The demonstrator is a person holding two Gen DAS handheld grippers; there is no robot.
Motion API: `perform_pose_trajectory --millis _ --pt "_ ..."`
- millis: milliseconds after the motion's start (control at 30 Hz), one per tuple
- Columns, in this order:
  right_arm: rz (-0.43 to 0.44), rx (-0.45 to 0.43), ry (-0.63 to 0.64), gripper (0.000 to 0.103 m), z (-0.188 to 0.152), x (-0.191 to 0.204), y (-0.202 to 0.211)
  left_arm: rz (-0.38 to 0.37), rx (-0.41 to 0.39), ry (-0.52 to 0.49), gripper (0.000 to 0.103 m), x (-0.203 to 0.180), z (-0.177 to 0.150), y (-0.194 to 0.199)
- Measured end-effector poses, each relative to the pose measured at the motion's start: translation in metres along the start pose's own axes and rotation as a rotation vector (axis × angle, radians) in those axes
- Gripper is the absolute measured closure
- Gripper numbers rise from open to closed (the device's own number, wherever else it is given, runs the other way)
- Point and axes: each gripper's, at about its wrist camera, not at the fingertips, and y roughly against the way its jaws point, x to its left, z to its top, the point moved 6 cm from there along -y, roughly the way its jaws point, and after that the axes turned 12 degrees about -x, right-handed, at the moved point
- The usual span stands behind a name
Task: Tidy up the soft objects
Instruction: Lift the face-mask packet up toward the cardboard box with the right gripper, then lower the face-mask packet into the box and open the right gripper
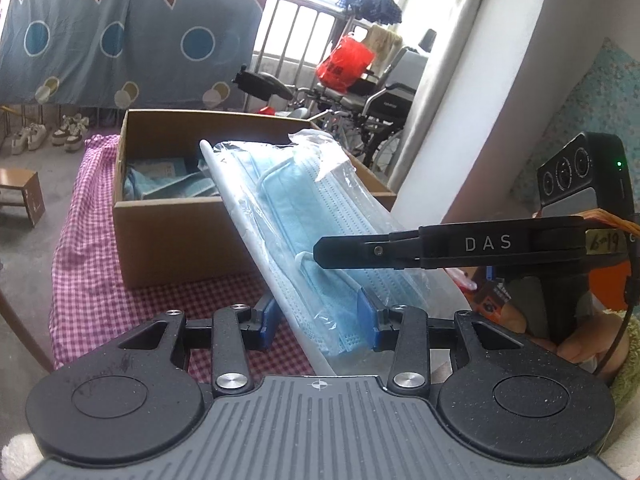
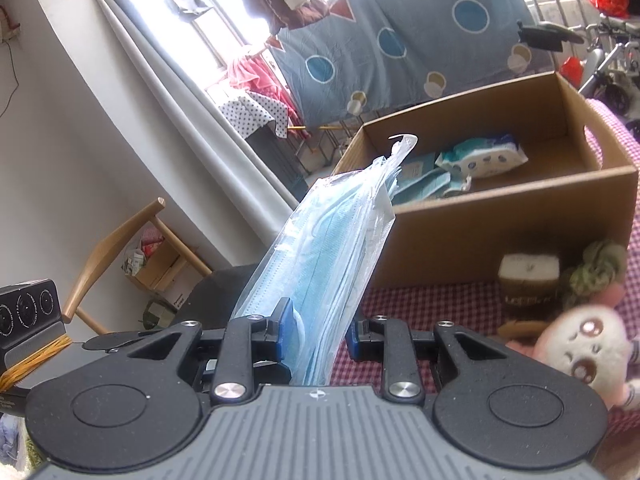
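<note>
A clear plastic pack of blue face masks [image 1: 312, 216] is held up in the air, slanting over the near corner of an open cardboard box [image 1: 180, 240]. My left gripper [image 1: 318, 320] is shut on the pack's lower end, with its blue pads pressing both sides. My right gripper [image 1: 324, 251] comes in from the right and is seen side-on against the pack's middle. In the right wrist view the mask pack [image 2: 332, 248] rises from between the pads of my right gripper [image 2: 316, 332], which is shut on it. The box [image 2: 500, 220] lies beyond.
The box holds a wet-wipes pack [image 2: 480, 158] and blue tissue packs [image 2: 424, 184]. On the pink checked cloth [image 1: 80, 240] by the box are a brown jar [image 2: 528, 284], a green plush [image 2: 596, 268] and a white-faced plush [image 2: 580, 344]. A wooden chair [image 2: 120, 232] stands to the left.
</note>
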Motion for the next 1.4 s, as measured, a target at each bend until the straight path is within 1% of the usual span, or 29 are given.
perform_pose_trajectory --millis 133,233,333,433,567,667,800,900,1033,1100,1133,1167,1233,1300,1367,1400 --pt "-0.019 -0.028 0.018 0.074 0.016 -0.008 0.000 -0.024 -0.003 -0.023 0.063 -0.003 0.016 -0.016" --pt "-0.035 -0.053 0.048 0.074 0.034 -0.016 0.000 -0.044 -0.005 -0.050 0.063 -0.006 0.033 -0.034" --pt "-0.045 -0.072 0.078 0.074 0.061 -0.027 -0.005 -0.069 0.004 -0.066 0.063 -0.009 0.053 -0.061" --pt "-0.063 -0.066 0.104 0.074 0.093 -0.047 -0.016 -0.087 0.025 -0.063 0.063 -0.007 0.073 -0.099" --pt "-0.110 -0.016 0.111 0.074 0.133 -0.088 -0.045 -0.096 0.088 -0.042 0.063 0.002 0.094 -0.164" --pt "-0.159 0.046 0.094 0.074 0.156 -0.128 -0.075 -0.088 0.155 -0.021 0.063 0.013 0.099 -0.215" --pt "-0.235 0.124 0.109 0.074 0.168 -0.174 -0.114 -0.074 0.247 0.005 0.063 0.025 0.095 -0.272" --pt "-0.292 0.175 0.152 0.074 0.171 -0.199 -0.138 -0.069 0.302 0.032 0.063 0.033 0.088 -0.300" --pt "-0.365 0.229 0.237 0.072 0.170 -0.217 -0.160 -0.065 0.380 0.084 0.062 0.039 0.079 -0.325" --pt "-0.403 0.238 0.291 0.070 0.169 -0.220 -0.165 -0.047 0.393 0.068 0.062 0.039 0.075 -0.330" --pt "-0.421 0.242 0.316 0.068 0.169 -0.220 -0.165 -0.031 0.399 0.057 0.059 0.040 0.074 -0.332" --pt "-0.439 0.242 0.336 0.061 0.170 -0.221 -0.167 -0.021 0.408 0.053 0.059 0.040 0.073 -0.332" --pt "-0.456 0.243 0.346 0.050 0.171 -0.223 -0.168 -0.016 0.415 0.058 0.058 0.042 0.071 -0.332" --pt "-0.453 0.238 0.350 0.049 0.171 -0.222 -0.167 -0.010 0.415 0.063 0.054 0.044 0.073 -0.331" --pt "-0.465 0.236 0.362 0.049 0.173 -0.221 -0.167 -0.007 0.398 0.071 0.039 0.046 0.076 -0.327" --pt "-0.470 0.232 0.368 0.049 0.174 -0.220 -0.165 -0.004 0.387 0.075 0.036 0.047 0.078 -0.324"
